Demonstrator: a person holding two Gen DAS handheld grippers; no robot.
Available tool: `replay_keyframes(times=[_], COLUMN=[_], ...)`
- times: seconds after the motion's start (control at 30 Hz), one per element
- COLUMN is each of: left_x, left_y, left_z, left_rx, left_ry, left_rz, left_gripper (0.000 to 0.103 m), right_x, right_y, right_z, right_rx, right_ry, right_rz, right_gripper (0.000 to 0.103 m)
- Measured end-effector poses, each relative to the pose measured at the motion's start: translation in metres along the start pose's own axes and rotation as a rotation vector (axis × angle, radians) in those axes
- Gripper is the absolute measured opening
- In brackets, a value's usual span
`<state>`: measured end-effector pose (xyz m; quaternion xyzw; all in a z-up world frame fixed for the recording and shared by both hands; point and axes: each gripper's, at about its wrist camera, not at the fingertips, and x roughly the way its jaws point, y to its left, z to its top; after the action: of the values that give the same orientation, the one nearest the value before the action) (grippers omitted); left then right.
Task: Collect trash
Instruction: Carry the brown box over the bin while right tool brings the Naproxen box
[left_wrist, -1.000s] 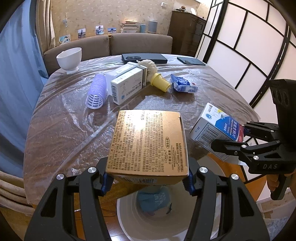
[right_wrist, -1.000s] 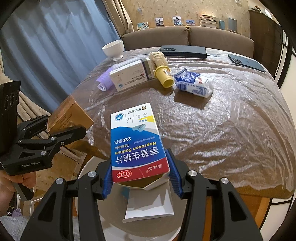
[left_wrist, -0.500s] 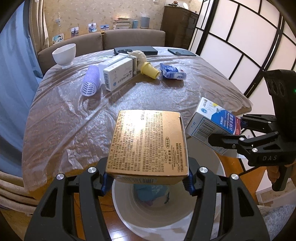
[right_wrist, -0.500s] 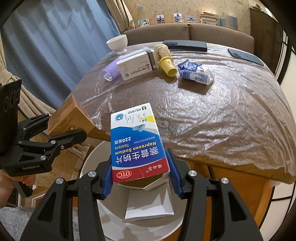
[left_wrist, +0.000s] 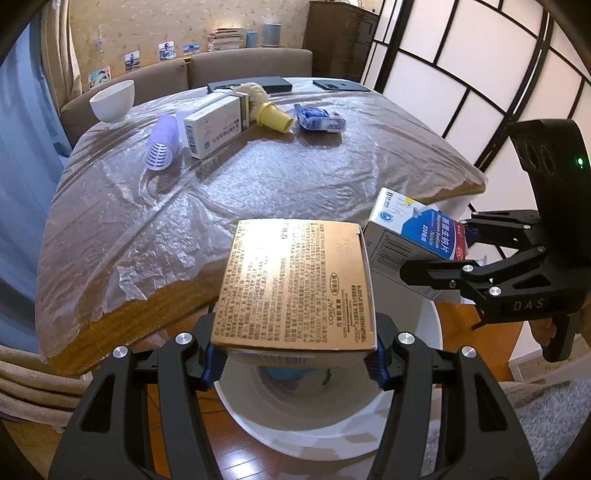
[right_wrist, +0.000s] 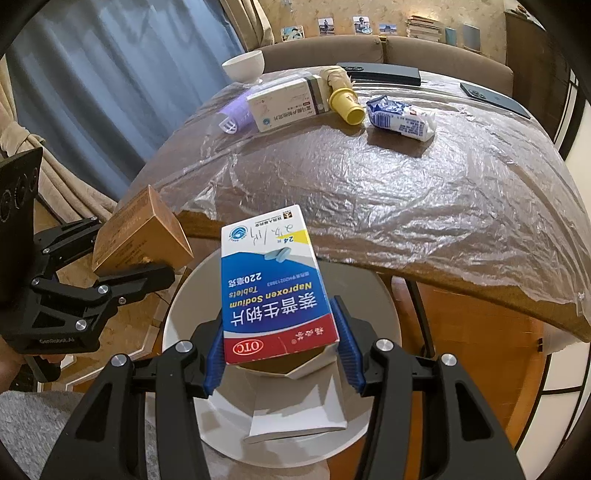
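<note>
1. Bin (left_wrist: 332, 417) sits on the floor at the near edge of the table (left_wrist: 240, 184), right under both held boxes; the release is a straight drop.
2. Left gripper (left_wrist: 293, 363) clamps the brown box (left_wrist: 295, 284) by its sides, long axis pointing away toward the table, hanging over the bin's opening.
3. Right gripper (right_wrist: 282, 360) pinches the blue-and-white pill box (right_wrist: 275, 284), near flap open, also above the bin.
4. Both boxes look light and stiff; neither hand seems clearly nearer to the bin.
5. White carton (left_wrist: 216, 127), yellow cup (left_wrist: 275, 118) and blue wrapper (left_wrist: 319, 118) wait at the table's far side.
</note>
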<state>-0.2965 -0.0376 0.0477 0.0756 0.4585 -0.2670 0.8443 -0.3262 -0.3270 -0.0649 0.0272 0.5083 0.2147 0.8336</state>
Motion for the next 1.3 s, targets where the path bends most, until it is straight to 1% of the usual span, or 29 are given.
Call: replay_keyframes(times=[0.47,0.77,1.3], left_x=[0.018,0.033,0.062], left_y=[-0.009,-0.007,-0.006], left_z=[-0.016,-0.026,-0.031], left_rx=[0.027,0.023,0.023], left_ry=[0.079,0.128,0.181], left_rz=[-0.022,-0.016,-0.003], left_gripper=[0.060,0.060,0.060], right_x=[0.009,0.020,0.035], right_y=[0.002,0.001,-0.007], right_z=[-0.019,-0.031,-0.044], right_rx=[-0.014,-0.012,0.000], right_ry=[0.061,0.112,0.177], right_rz=[-0.014,-0.026,-0.043], right_gripper=[0.050,0.050,0.050])
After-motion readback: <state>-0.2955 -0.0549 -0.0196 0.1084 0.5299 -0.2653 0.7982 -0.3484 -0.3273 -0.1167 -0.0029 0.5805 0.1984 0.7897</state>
